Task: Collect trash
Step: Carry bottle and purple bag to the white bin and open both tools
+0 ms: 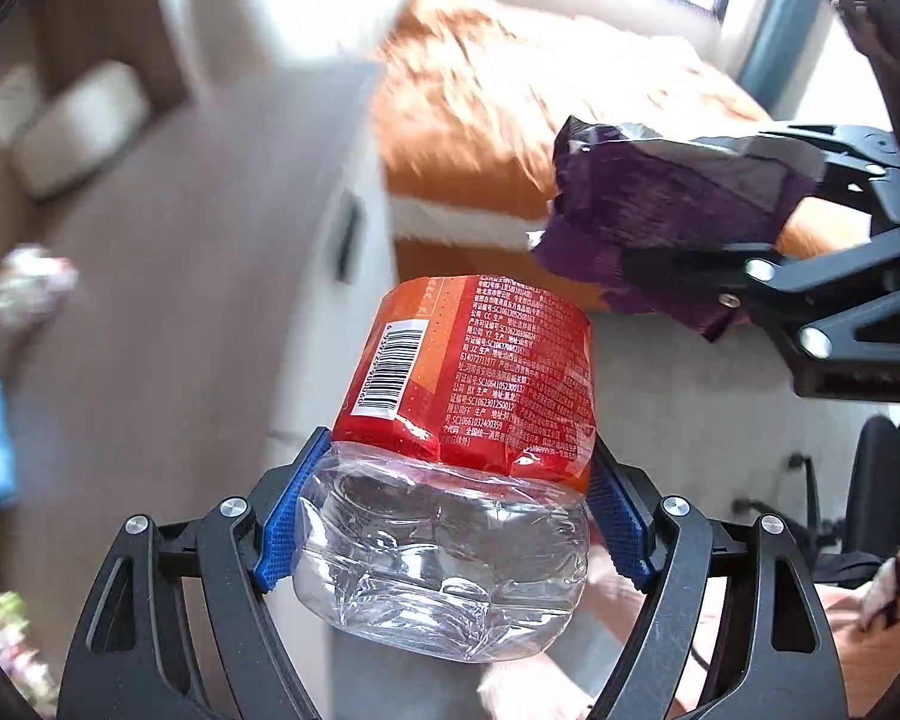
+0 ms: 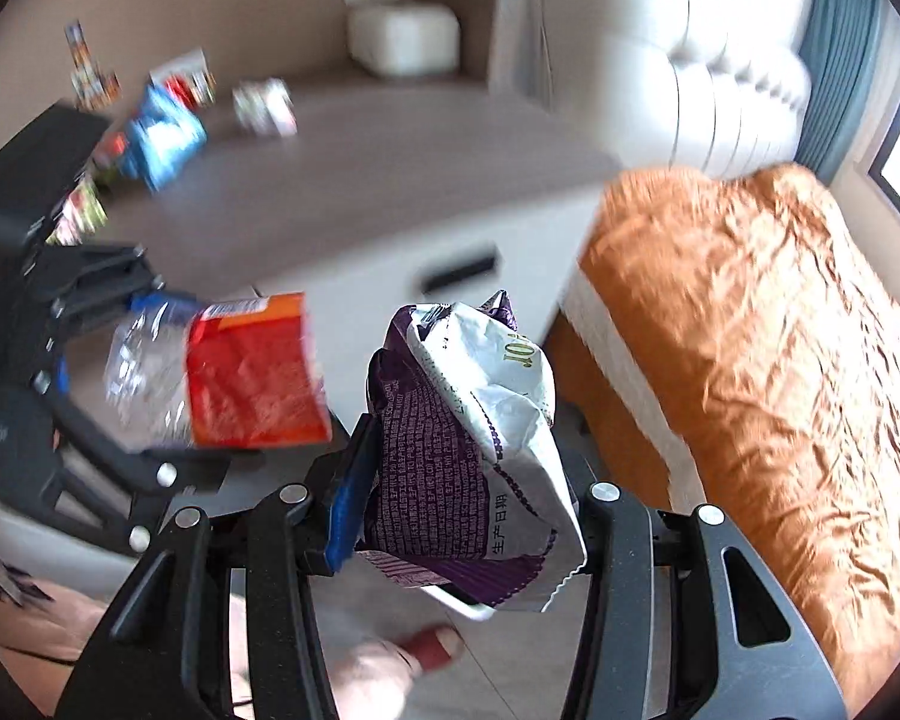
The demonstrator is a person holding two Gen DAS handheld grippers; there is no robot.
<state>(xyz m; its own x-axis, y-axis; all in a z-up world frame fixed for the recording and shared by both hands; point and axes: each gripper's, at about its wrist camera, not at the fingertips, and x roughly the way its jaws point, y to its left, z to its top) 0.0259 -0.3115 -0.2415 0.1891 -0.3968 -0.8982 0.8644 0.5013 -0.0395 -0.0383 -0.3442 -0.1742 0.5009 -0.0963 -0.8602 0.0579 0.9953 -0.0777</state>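
We're reading: bottle label (image 1: 480, 360) showing barcode, Chinese print, "SC106…" codes; purple snack bag (image 2: 468, 456) showing "生产日期".

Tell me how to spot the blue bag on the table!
Find the brown tabletop beside the bed with the orange blanket. Near its far left edge lies a jumble of wrappers, and the blue bag sits among them. It is the only bright blue one; its neighbours are red, white or green.

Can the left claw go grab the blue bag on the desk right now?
Probably not yet. The left claw is already shut on the crushed bottle, so it has no free grip. The blue bag lies in the open on the desk; nothing covers it.
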